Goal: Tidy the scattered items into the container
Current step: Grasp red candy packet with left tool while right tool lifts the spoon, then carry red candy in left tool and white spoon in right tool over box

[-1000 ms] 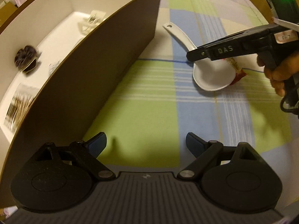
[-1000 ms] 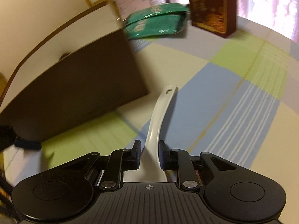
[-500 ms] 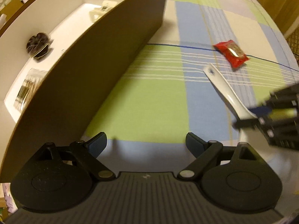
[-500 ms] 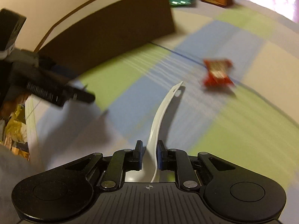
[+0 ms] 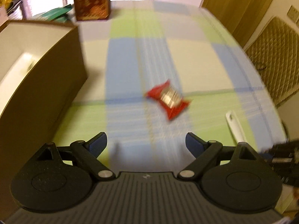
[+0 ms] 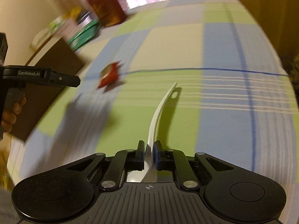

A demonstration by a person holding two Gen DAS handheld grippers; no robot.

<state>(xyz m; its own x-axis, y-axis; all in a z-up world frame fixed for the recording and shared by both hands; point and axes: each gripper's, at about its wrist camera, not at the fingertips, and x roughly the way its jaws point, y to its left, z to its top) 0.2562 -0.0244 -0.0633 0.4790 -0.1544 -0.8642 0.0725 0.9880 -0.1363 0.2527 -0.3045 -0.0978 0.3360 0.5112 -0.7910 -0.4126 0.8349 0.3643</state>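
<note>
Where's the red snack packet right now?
The red snack packet lies on the checked tablecloth, ahead of the open left gripper in its wrist view, right of the brown box, on the blue line.

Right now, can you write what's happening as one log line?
right gripper: closing on white spoon | left gripper: open, empty | red packet: on cloth | box: left

both grippers are matte black plastic: two round discs at the base, a ribbed grey plate between them, silver screw heads on the linkage arms. left gripper [image 5: 146, 143] has blue pads [image 5: 98, 142]. the right gripper [image 6: 149, 154] looks identical. seen side-on, the left one has "genrobot.ai" printed on it in pale letters.
</note>
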